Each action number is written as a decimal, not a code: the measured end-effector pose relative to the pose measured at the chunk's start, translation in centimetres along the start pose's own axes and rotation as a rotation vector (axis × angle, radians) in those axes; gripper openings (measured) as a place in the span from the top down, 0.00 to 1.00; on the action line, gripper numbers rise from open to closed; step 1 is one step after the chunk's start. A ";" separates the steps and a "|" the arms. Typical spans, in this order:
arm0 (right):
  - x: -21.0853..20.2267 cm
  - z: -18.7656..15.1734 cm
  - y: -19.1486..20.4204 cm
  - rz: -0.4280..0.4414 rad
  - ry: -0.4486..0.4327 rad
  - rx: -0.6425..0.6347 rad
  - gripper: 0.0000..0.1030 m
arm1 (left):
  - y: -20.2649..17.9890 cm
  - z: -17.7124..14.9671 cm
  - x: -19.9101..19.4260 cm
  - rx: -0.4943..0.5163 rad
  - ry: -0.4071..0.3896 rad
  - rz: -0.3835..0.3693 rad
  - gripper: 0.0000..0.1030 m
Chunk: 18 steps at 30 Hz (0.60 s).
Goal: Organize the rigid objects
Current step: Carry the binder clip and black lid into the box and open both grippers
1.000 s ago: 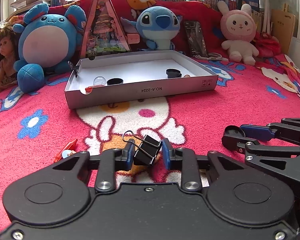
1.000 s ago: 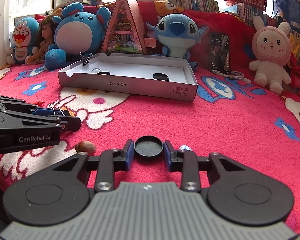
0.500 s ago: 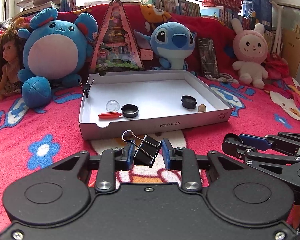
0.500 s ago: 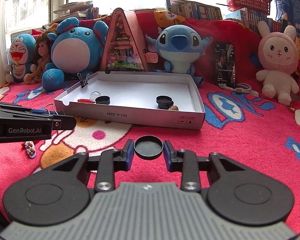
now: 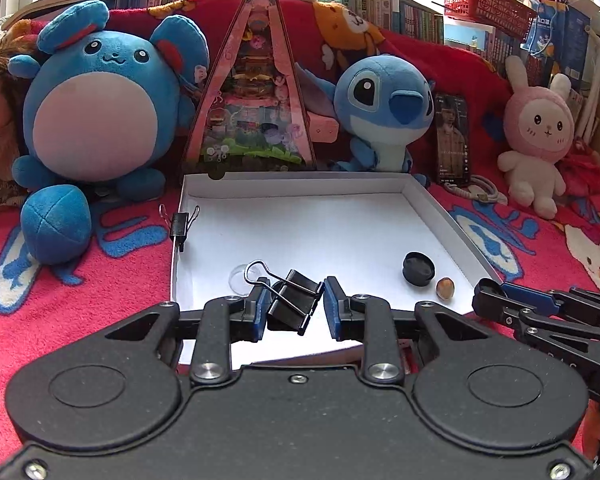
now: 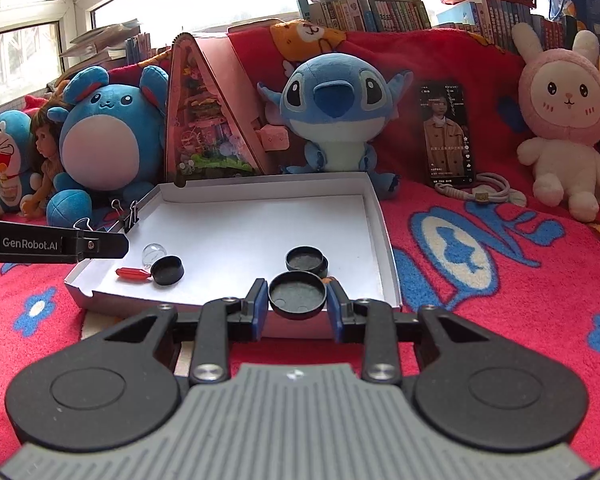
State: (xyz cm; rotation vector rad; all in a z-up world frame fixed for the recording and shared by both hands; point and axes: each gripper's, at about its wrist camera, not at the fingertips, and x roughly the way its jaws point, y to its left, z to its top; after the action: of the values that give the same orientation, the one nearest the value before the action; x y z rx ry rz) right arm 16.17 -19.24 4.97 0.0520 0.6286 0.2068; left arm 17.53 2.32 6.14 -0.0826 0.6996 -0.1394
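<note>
The left gripper is pinching a black metal binder clip over the shallow white cardboard tray; the right gripper is pinching a round black plastic cap above the tray's near wall, beside stacked black caps and a brown nut.

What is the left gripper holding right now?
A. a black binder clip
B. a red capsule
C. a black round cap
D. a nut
A: in the left wrist view the left gripper is clamped on a black binder clip, its wire handle sticking up over the white tray.
</note>
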 end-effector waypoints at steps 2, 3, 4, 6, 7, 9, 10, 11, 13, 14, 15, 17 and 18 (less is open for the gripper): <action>1.0 1.0 -0.4 -0.003 0.020 0.009 0.65 | 0.3 1.0 1.1 -0.009 0.021 0.015 0.74; 1.6 1.5 -0.6 -0.007 0.031 0.013 0.65 | 0.4 1.4 1.7 -0.012 0.032 0.023 0.74; 2.0 1.8 -0.7 -0.011 0.038 0.018 0.65 | 0.5 1.9 2.3 -0.014 0.043 0.028 0.74; 3.1 2.7 -1.0 -0.018 0.064 0.036 0.65 | 0.8 2.7 3.4 -0.019 0.067 0.043 0.74; 3.7 3.1 -1.2 -0.019 0.077 0.050 0.65 | 0.9 3.1 3.9 -0.019 0.079 0.050 0.74; 4.7 3.9 -1.6 -0.016 0.106 0.074 0.65 | 1.1 3.8 4.9 -0.012 0.107 0.066 0.74; 5.2 4.2 -1.7 -0.017 0.119 0.085 0.65 | 1.2 4.1 5.4 -0.013 0.119 0.073 0.74; 5.8 4.6 -1.8 -0.021 0.139 0.088 0.65 | 1.3 4.4 5.7 -0.015 0.125 0.079 0.74; 6.8 5.3 -1.9 -0.030 0.167 0.094 0.65 | 1.5 4.9 6.6 -0.018 0.153 0.087 0.74; 7.4 5.6 -2.0 -0.032 0.187 0.099 0.65 | 1.6 5.1 7.0 -0.025 0.165 0.096 0.74; 7.9 5.9 -2.0 -0.032 0.204 0.109 0.65 | 1.7 5.3 7.5 -0.027 0.180 0.105 0.74; 9.1 6.4 -2.2 -0.034 0.233 0.132 0.65 | 1.7 5.6 8.1 -0.035 0.193 0.112 0.74; 9.5 6.6 -2.3 -0.033 0.239 0.138 0.65 | 1.7 5.7 8.4 -0.039 0.202 0.110 0.74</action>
State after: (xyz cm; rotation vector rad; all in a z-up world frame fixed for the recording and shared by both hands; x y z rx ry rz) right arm 27.97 -19.37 4.56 0.1514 0.8814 0.1385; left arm 27.76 2.88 4.94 -0.0672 0.9066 -0.0284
